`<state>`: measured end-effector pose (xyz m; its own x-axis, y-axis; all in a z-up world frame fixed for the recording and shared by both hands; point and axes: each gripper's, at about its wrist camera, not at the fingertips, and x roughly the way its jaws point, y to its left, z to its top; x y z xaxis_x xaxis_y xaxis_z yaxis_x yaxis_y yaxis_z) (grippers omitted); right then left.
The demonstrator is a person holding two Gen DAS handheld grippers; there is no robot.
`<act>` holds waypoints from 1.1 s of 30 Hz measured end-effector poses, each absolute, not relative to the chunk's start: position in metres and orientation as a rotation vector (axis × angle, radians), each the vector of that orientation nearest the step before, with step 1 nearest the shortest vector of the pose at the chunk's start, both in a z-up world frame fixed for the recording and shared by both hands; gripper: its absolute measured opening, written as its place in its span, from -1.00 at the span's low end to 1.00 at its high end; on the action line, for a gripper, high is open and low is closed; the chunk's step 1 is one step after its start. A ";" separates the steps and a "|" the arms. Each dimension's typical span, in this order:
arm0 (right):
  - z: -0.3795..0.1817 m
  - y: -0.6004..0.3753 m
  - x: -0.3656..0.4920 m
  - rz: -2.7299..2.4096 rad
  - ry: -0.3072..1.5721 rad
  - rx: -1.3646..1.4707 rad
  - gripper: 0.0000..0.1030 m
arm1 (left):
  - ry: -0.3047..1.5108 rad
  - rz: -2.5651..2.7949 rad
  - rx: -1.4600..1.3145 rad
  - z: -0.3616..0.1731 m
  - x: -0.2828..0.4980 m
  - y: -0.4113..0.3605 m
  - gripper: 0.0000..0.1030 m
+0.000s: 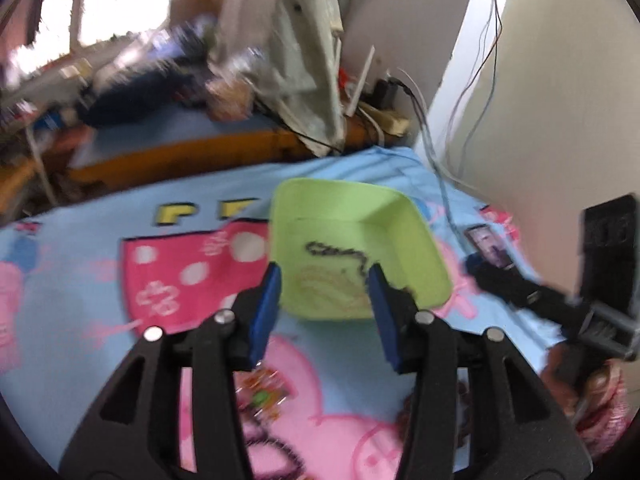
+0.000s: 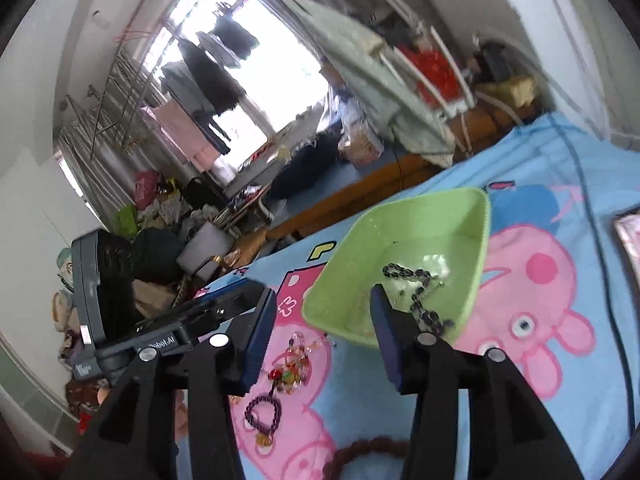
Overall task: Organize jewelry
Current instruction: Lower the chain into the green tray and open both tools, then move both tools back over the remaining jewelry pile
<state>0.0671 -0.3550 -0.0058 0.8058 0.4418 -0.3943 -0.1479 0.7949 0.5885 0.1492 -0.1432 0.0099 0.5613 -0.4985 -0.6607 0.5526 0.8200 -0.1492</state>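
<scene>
Both grippers – left gripper (image 1: 325, 304), right gripper (image 2: 324, 334) – hang spread and empty above the green tray (image 2: 472, 216) (dark chain (image 2: 416, 284) inside), ready for the loose bracelets (image 2: 264, 410) on the bed.

Glossy plastic tray (image 2: 476, 216), fleecy cloth blanket (image 2: 560, 152)

The left gripper (image 1: 324, 280) angles downward, its blue-padded fingers (image 1: 266, 312) parted with nothing pressed between them. The right gripper (image 2: 324, 308) tilts down more shallowly and is rolled to one side, its fingers (image 2: 386, 340) likewise apart and empty. Each sees the other: the right gripper to the left one's right, the left gripper to the right one's left, both at about fingertip level.
</scene>
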 end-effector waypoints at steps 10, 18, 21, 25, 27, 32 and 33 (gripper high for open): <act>-0.070 -0.299 -0.017 0.085 0.696 0.371 -0.62 | 0.763 -0.512 0.205 -0.044 0.058 -0.135 -0.16; -0.069 -0.260 -0.037 0.071 0.662 0.222 -0.62 | 0.750 -0.450 0.214 -0.051 0.034 -0.123 -0.16; -0.066 -0.251 -0.038 0.086 0.659 0.196 -0.62 | 0.744 -0.426 0.209 -0.051 0.031 -0.116 -0.16; -0.064 -0.243 -0.038 0.093 0.663 0.181 -0.62 | 0.746 -0.407 0.201 -0.052 0.030 -0.106 -0.16; -0.064 -0.241 -0.037 0.093 0.667 0.178 -0.62 | 0.753 -0.400 0.192 -0.054 0.030 -0.101 -0.16; -0.065 -0.231 -0.035 0.100 0.680 0.164 -0.62 | 0.765 -0.379 0.171 -0.059 0.033 -0.084 -0.16; -0.066 -0.230 -0.034 0.102 0.684 0.161 -0.62 | 0.767 -0.373 0.166 -0.060 0.033 -0.080 -0.16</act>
<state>-0.0345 -0.2296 -0.0658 0.7710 0.1464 -0.6198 -0.0412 0.9826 0.1809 0.0335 -0.0796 -0.0604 0.6585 -0.2684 -0.7031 0.3877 0.9217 0.0112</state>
